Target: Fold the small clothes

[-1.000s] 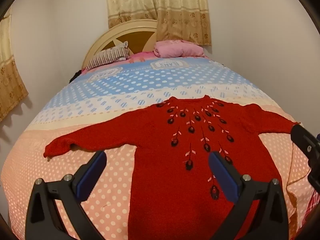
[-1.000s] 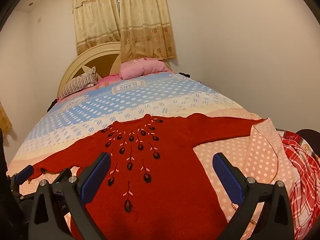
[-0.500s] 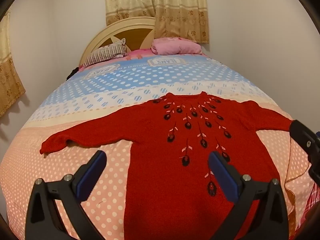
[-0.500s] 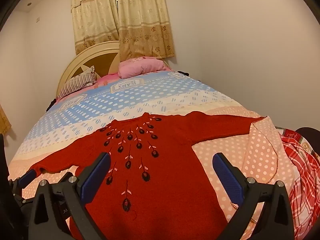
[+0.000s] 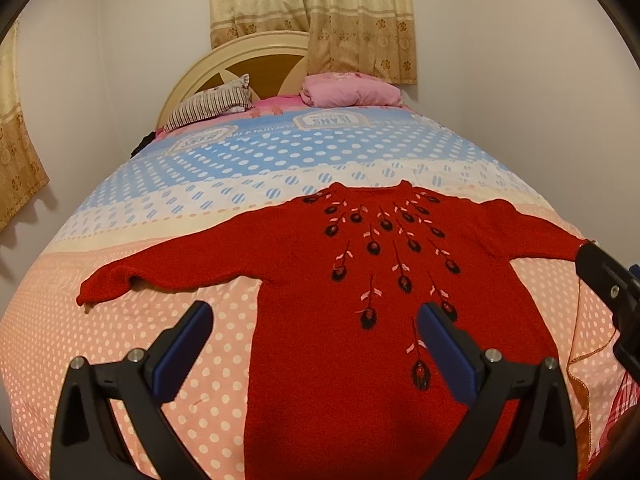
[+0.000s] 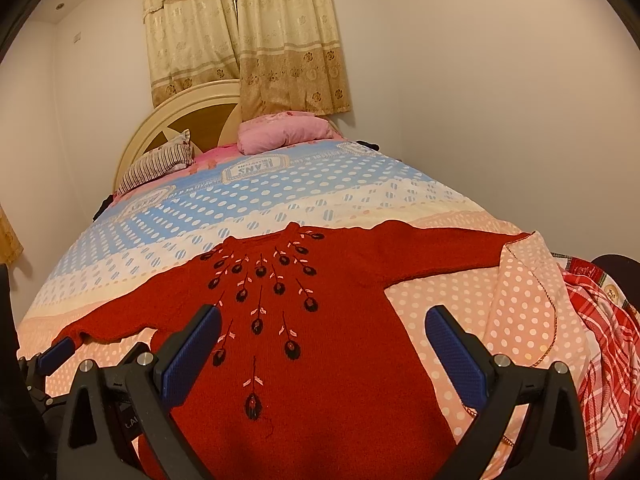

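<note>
A red knit sweater (image 5: 340,280) with dark embroidered flowers lies flat, face up, on the bed, both sleeves spread out sideways. It also shows in the right wrist view (image 6: 320,340). My left gripper (image 5: 314,320) is open and empty, hovering above the sweater's lower left part. My right gripper (image 6: 324,324) is open and empty, above the sweater's lower right part. The right gripper's body shows at the right edge of the left wrist view (image 5: 612,288). A left fingertip (image 6: 56,354) shows in the right wrist view.
The bed has a polka-dot cover, peach near me (image 5: 100,340) and blue farther off. A striped pillow (image 5: 208,106) and a pink bundle (image 5: 352,90) lie by the headboard. A red plaid cloth (image 6: 600,340) lies at the bed's right edge. Walls close in on both sides.
Both grippers have tilted or risen a little, so the sweater sits slightly lower and closer in both views. Both grippers stay open. The sweater has not moved.
</note>
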`<state>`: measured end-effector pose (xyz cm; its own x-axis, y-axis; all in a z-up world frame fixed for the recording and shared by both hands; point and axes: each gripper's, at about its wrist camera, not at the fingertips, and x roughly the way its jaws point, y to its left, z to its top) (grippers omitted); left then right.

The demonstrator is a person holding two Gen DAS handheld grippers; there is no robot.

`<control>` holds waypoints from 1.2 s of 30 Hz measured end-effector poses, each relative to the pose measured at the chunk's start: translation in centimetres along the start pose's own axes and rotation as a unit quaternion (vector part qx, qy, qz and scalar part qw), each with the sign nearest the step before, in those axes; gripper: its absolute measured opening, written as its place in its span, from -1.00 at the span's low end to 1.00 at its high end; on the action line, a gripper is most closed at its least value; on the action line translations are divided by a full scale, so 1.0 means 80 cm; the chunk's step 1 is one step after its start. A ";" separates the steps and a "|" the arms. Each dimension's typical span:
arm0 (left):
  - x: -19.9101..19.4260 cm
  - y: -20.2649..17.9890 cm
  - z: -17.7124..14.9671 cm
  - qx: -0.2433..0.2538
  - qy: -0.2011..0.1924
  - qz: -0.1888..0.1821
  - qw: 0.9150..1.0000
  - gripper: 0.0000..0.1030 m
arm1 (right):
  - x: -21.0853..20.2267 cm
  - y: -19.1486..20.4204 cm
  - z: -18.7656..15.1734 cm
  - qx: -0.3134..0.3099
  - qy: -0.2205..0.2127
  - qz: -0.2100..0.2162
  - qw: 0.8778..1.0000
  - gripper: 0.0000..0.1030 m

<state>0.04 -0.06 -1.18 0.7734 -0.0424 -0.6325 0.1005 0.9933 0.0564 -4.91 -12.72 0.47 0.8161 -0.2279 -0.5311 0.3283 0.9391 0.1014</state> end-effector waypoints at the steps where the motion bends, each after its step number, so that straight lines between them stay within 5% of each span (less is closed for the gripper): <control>1: 0.000 0.000 0.000 0.000 0.000 0.000 1.000 1.00 | 0.000 0.001 -0.001 -0.001 0.000 0.000 1.000 0.98; 36: 0.002 -0.004 -0.005 0.001 0.003 -0.002 1.000 1.00 | 0.004 0.002 -0.005 -0.005 0.005 0.000 1.000 0.98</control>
<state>-0.09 -0.35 -1.59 0.7688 -0.0462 -0.6378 0.1048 0.9930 0.0544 -4.75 -12.55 -0.02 0.8119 -0.2247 -0.5388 0.3228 0.9418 0.0936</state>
